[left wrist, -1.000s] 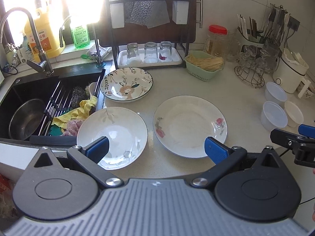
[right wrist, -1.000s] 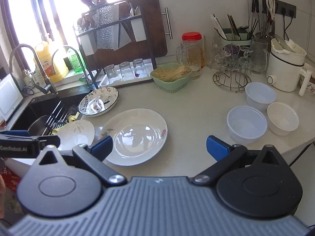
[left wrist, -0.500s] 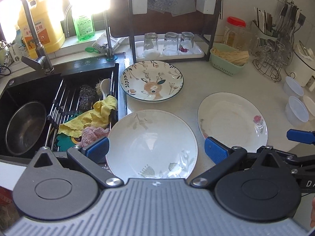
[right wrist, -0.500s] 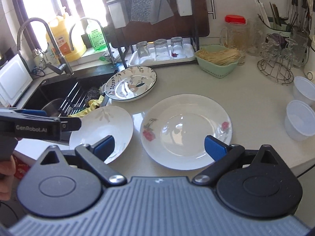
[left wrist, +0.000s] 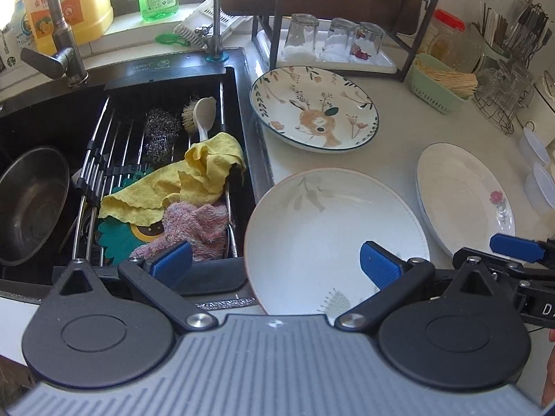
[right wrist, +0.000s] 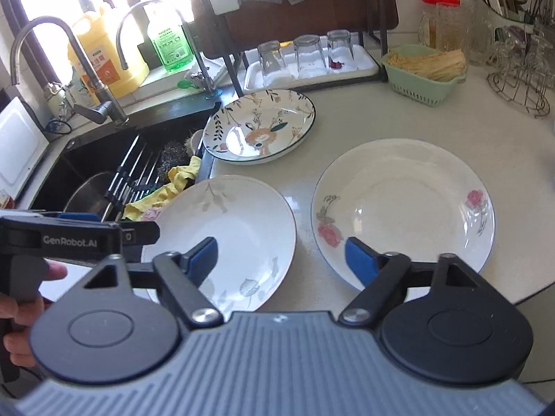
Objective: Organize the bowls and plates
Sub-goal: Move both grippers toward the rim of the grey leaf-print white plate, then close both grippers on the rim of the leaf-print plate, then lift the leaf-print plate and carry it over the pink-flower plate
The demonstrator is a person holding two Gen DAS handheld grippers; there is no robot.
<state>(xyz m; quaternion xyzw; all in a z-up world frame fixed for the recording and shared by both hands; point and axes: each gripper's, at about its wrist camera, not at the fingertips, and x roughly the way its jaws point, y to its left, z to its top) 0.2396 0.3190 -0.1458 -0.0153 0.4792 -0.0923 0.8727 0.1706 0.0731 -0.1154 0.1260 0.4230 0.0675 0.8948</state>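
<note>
Three plates lie on the pale counter. A white plate with grey leaves (left wrist: 333,239) (right wrist: 236,228) sits nearest, beside the sink. A deer-patterned plate (left wrist: 314,107) (right wrist: 260,124) lies behind it, and a rose-patterned plate (left wrist: 464,197) (right wrist: 402,204) to its right. My left gripper (left wrist: 274,265) is open over the leaf plate's left rim, its right finger above the plate. My right gripper (right wrist: 281,256) hovers over the gap between the leaf and rose plates. Its jaws are closing and the pads press on nothing. Each gripper shows in the other's view: the left gripper (right wrist: 79,235), the right gripper (left wrist: 517,246).
The black sink (left wrist: 69,111) on the left holds a rack with a yellow cloth (left wrist: 194,180), a pink cloth and a steel bowl (left wrist: 31,204). Upturned glasses (left wrist: 333,41) stand on a tray at the back. A green basket (left wrist: 440,83) and plastic tubs (left wrist: 541,187) are at the right.
Both grippers have moved forward and down toward the plates, which now look larger. The right gripper's fingers have drawn closer together. The plates have not moved.
</note>
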